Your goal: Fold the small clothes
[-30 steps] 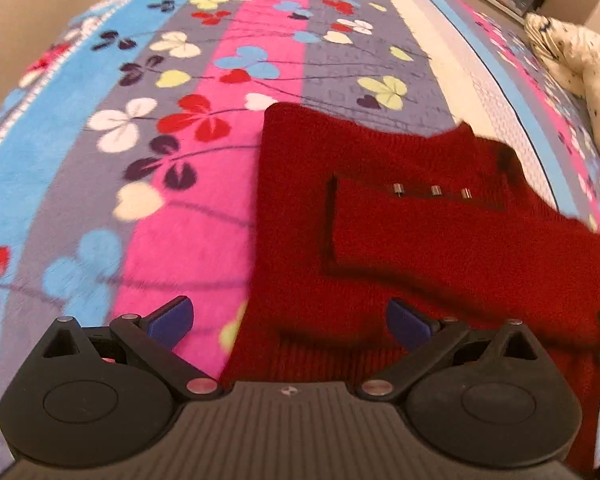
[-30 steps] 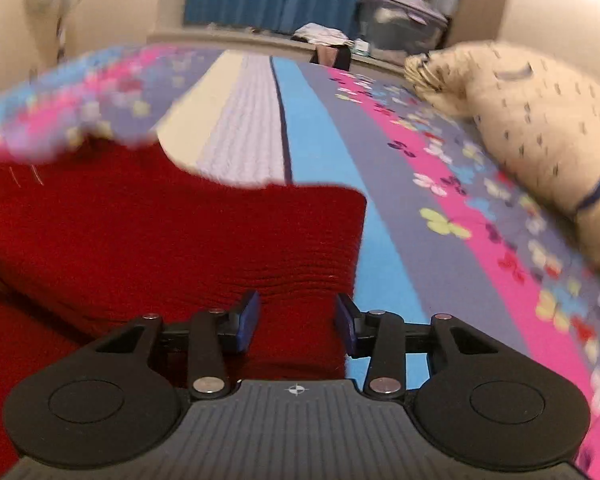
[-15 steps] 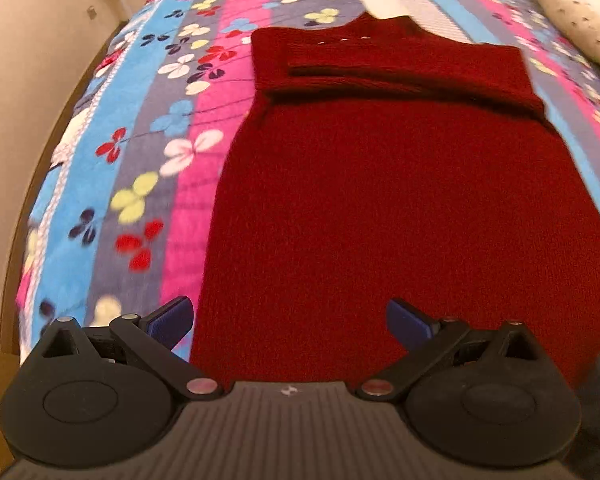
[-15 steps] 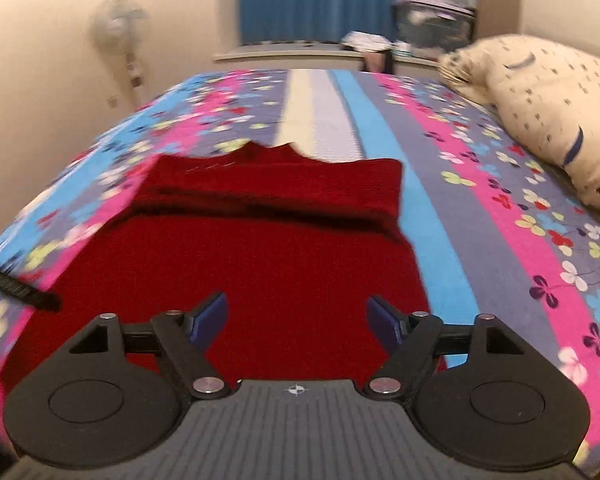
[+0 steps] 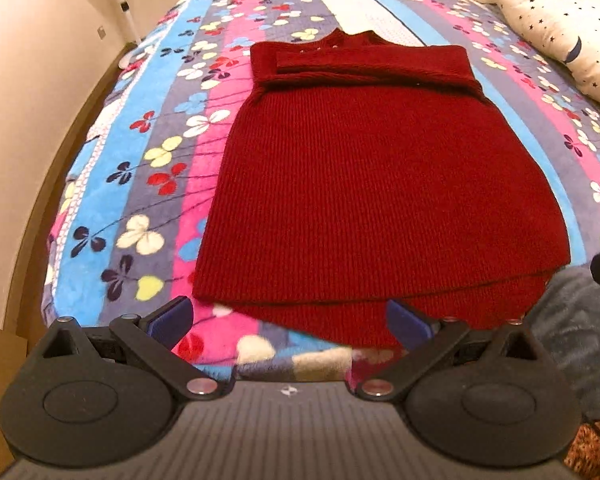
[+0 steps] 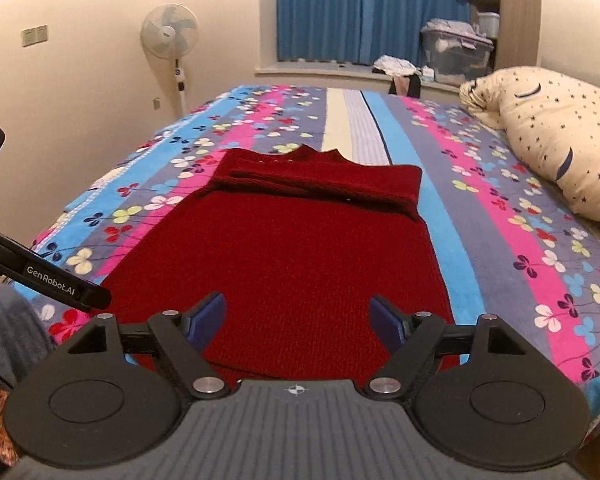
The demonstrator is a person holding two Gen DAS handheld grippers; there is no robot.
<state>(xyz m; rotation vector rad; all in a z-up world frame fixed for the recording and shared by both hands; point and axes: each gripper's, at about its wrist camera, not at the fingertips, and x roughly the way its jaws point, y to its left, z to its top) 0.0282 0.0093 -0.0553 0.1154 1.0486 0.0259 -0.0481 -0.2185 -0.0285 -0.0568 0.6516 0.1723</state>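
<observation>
A dark red knitted garment (image 5: pixel 380 184) lies flat on the bed, its sleeves folded across the chest at the far end and its hem towards me. The left gripper (image 5: pixel 290 320) hangs open above the hem's left corner, nothing between its blue pads. In the right wrist view the same red garment (image 6: pixel 300 248) stretches away from the right gripper (image 6: pixel 298 320), which stands open over the hem with nothing held. A black part of the left gripper (image 6: pixel 60 284) shows at that view's left edge.
The bed wears a striped flower-print blanket (image 5: pixel 148 160). A starred cream pillow (image 6: pixel 560 140) lies along the right side. A standing fan (image 6: pixel 170 36) is by the left wall, with blue curtains (image 6: pixel 364 8) and storage boxes (image 6: pixel 456 52) behind. The bed's left edge (image 5: pixel 56 184) drops off near the wall.
Both grippers have pulled back from the folded sleeves at the far end to the hem and risen. The right gripper's jaws have widened. The whole garment now shows.
</observation>
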